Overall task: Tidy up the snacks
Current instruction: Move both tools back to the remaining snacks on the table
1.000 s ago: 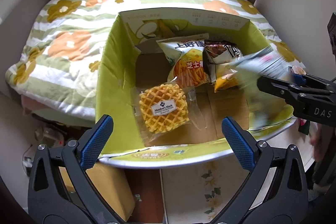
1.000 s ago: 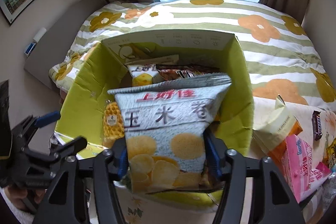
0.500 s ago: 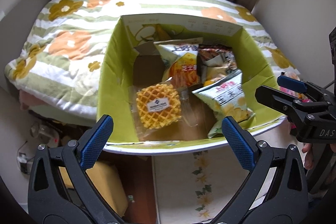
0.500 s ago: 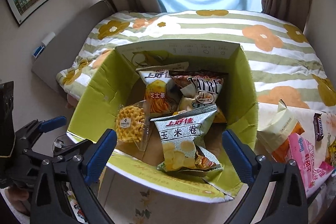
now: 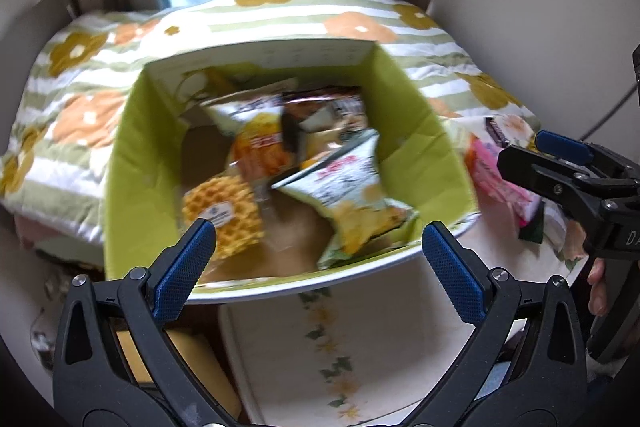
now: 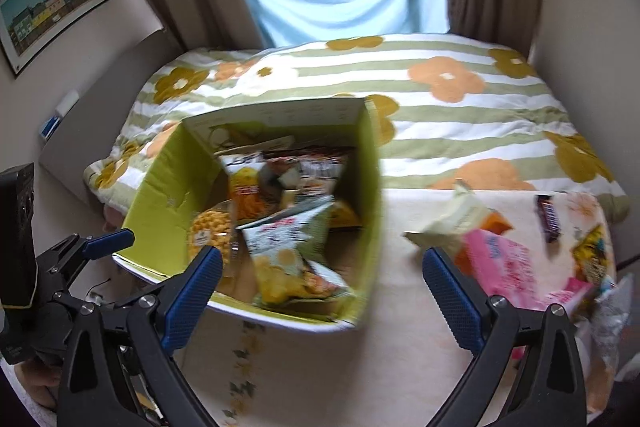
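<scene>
**Two empty tools over the snack box**

Both tools stand spread wide with nothing between their blue pads: the left tool (image 5: 318, 263) low in its own view, the right tool (image 6: 322, 277) likewise in its own. Under them lies the counter (image 6: 340, 367) with its pale flowered cloth. On it sits the green cardboard box (image 6: 166, 199), open at the top. Nearest the front wall inside, a grey-white chip bag (image 6: 280, 247) lies tilted, with a round waffle in clear wrap (image 5: 222, 215) to its left. Behind these lean a yellow-orange snack bag (image 5: 258, 143) and a dark bag (image 6: 316, 167), though blur makes their print unreadable. To the right of the box, apart from it, more snacks lie on the counter: a cream packet (image 6: 456, 223), a pink pack (image 6: 504, 263) touching it, and a dark candy bar (image 6: 548, 217) further right. Beyond everything spreads a bed with a striped flower quilt (image 6: 460, 107), then curtains and a window
</scene>
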